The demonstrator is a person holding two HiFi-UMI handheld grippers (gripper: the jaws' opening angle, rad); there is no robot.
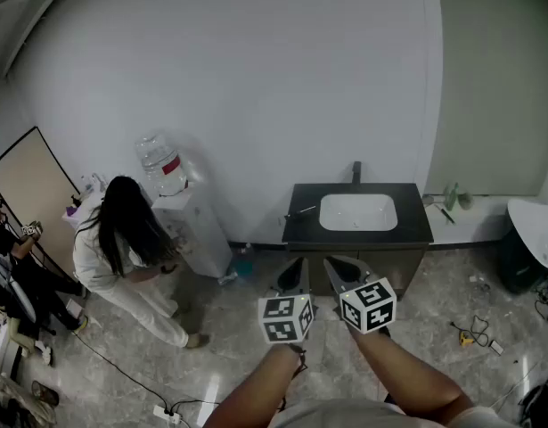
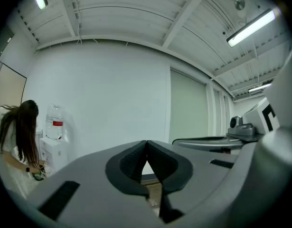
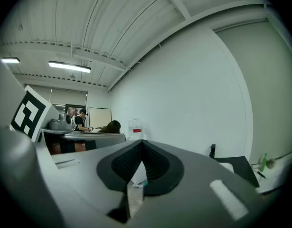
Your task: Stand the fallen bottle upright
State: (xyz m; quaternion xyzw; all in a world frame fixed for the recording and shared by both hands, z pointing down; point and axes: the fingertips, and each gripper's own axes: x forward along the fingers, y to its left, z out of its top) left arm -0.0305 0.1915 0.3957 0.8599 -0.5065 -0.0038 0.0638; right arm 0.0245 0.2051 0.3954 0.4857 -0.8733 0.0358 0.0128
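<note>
Jaws on my left gripper [image 2: 146, 144] pressed tip to tip, nothing between them. Right gripper [image 3: 142, 145] the same: tips together, empty. The clear shape in the slit under its tips looks to be the bottle [image 3: 134, 194], far off on the floor and not in my grip. Both grippers point level, side by side, marker cubes [image 1: 286, 317] on top.

Floor [image 1: 256, 364] ahead is grey tile. In the head view the bottle [image 1: 241, 262] is at the foot of the water dispenser [image 1: 195, 230], between it and the sink cabinet [image 1: 355, 239]. It is clear with a teal part, too small to say just how it lies, and well apart from both grippers. A person [image 1: 122, 239] bends at the dispenser's other side; a second person [image 1: 11, 248] sits at the far left edge.

Task, as I judge it: nothing done yet. Left to do: walk over, spread one gripper, take the bottle, tip it onto its base, let go.

Writing: the cubes carry black square markers, no words. The jug [image 1: 161, 164] on the dispenser has a red label, print too small to read. No brand legible.
</note>
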